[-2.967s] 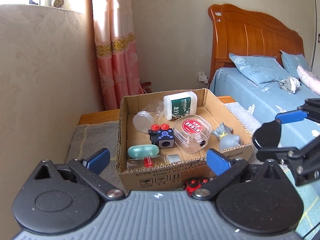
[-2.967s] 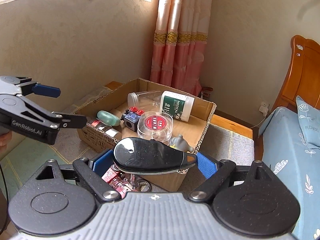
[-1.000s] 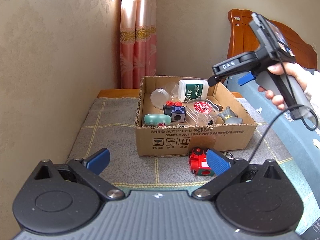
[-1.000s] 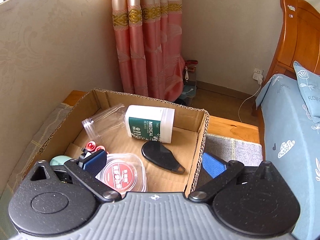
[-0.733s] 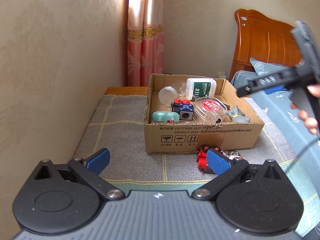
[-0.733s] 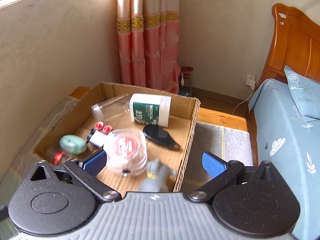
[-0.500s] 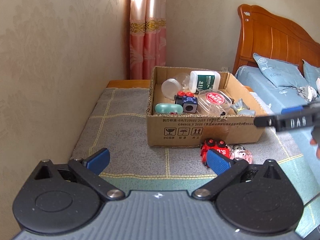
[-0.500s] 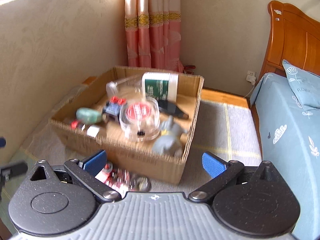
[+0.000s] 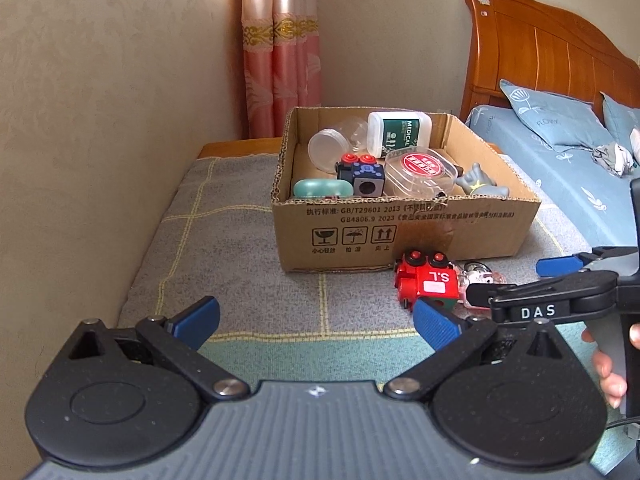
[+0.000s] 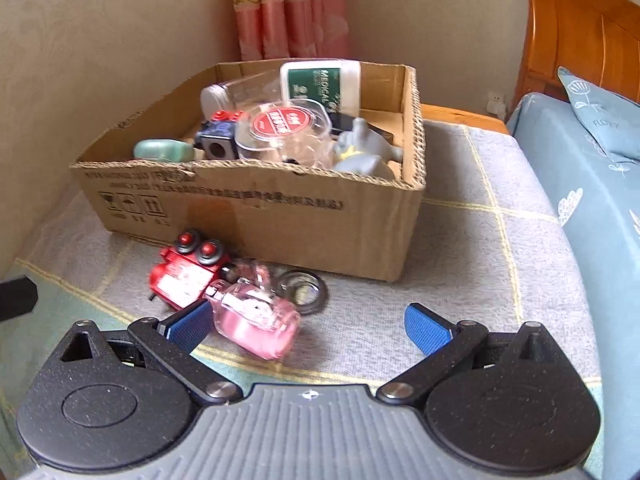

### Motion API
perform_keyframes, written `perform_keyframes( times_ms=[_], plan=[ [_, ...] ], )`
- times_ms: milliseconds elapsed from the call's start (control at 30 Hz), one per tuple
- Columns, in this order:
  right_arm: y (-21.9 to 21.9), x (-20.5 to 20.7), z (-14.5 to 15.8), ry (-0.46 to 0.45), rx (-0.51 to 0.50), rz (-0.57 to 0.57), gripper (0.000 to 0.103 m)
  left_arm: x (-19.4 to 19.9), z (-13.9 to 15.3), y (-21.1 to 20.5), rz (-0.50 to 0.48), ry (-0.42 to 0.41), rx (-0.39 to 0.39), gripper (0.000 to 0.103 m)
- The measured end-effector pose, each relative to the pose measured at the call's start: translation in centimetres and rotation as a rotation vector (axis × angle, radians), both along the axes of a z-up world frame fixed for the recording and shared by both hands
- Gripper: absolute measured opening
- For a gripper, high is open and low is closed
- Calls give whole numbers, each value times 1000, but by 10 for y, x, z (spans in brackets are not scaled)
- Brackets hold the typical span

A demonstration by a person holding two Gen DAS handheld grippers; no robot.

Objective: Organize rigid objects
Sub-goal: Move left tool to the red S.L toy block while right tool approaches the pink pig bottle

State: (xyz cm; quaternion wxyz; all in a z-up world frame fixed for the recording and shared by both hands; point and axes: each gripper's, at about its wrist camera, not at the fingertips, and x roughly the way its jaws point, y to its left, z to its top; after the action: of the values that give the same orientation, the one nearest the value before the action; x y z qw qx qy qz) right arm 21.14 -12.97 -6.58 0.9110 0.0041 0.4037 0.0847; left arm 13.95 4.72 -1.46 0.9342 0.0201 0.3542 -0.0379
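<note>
A cardboard box (image 9: 404,224) (image 10: 256,216) stands on the grey checked cloth and holds several objects: a white medical bottle (image 9: 398,134), a clear jar (image 9: 330,146), a red-lidded clear container (image 9: 420,172), a blue block toy (image 9: 360,176), a teal case (image 9: 322,189) and a grey figure (image 9: 482,184). In front of the box lie a red block toy (image 9: 426,280) (image 10: 188,270), a pink clear bottle (image 10: 256,316) and a metal ring (image 10: 302,286). My left gripper (image 9: 316,320) is open and empty. My right gripper (image 10: 308,326) (image 9: 520,284) is open, low over the pink bottle.
A beige wall (image 9: 100,120) runs along the left. A pink curtain (image 9: 280,60) hangs behind the box. A bed with blue bedding (image 9: 560,152) and a wooden headboard (image 9: 540,52) lies on the right. Bare cloth (image 10: 480,240) stretches right of the box.
My right gripper let go of the black oval object in the box, pulled back and came down in front of the box by the pink bottle. My left gripper drew back.
</note>
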Motion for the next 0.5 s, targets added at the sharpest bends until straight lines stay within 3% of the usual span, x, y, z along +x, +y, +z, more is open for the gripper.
perform_keyframes(
  times_ms=[200, 500],
  plan=[
    [-23, -6, -8, 27, 64, -39, 103, 10, -7, -12, -43, 21, -4, 102],
    [-21, -25, -16, -12, -95, 6, 103, 32, -24, -42, -154, 44, 8, 102]
  ],
)
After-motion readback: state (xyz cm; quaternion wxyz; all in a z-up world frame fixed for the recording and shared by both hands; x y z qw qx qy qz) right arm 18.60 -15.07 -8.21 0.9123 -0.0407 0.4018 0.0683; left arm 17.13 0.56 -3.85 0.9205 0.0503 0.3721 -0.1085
